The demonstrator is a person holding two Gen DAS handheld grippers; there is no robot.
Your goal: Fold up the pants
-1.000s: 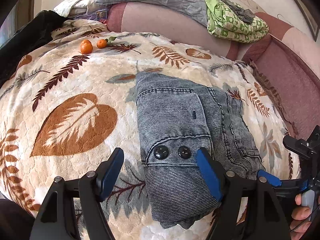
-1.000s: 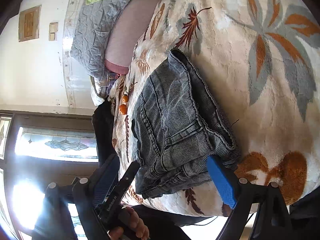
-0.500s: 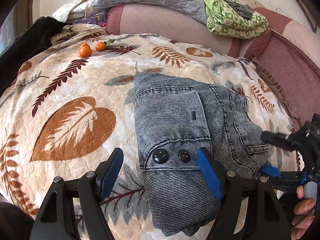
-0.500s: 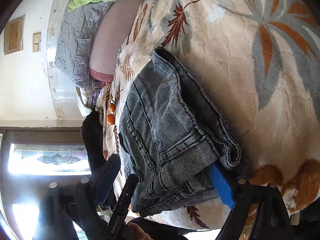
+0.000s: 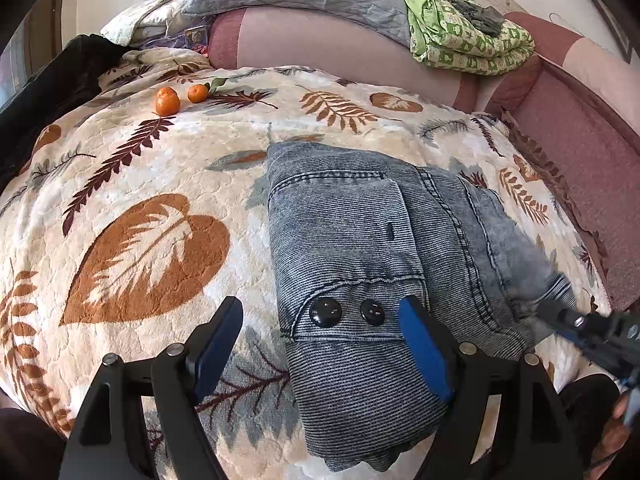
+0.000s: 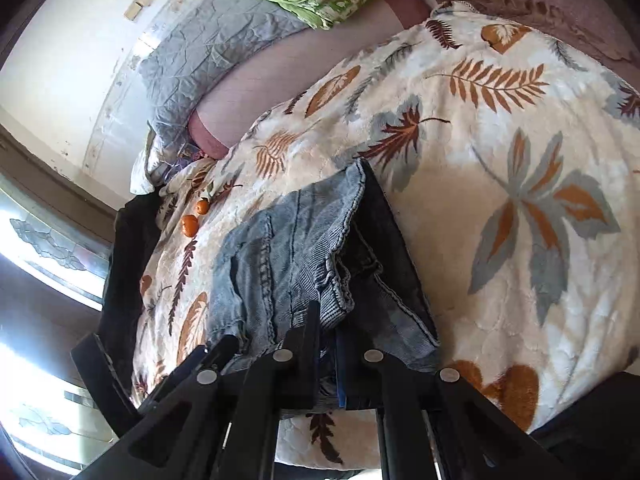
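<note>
Both fingers differ: your right gripper (image 6: pixel 326 354) pinches the grey-blue folded corduroy pants (image 5: pixel 360 248) at their right edge, while your left gripper (image 5: pixel 320 344) gapes empty at the near end.

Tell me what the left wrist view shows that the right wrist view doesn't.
Only the left wrist view shows the two black buttons on the folded jeans and the open left claw over their near end. Only the right wrist view shows the right claw shut on the jeans' edge, plus the window. Both show the jeans, the two oranges, the leaf blanket and the green quilt.
</note>
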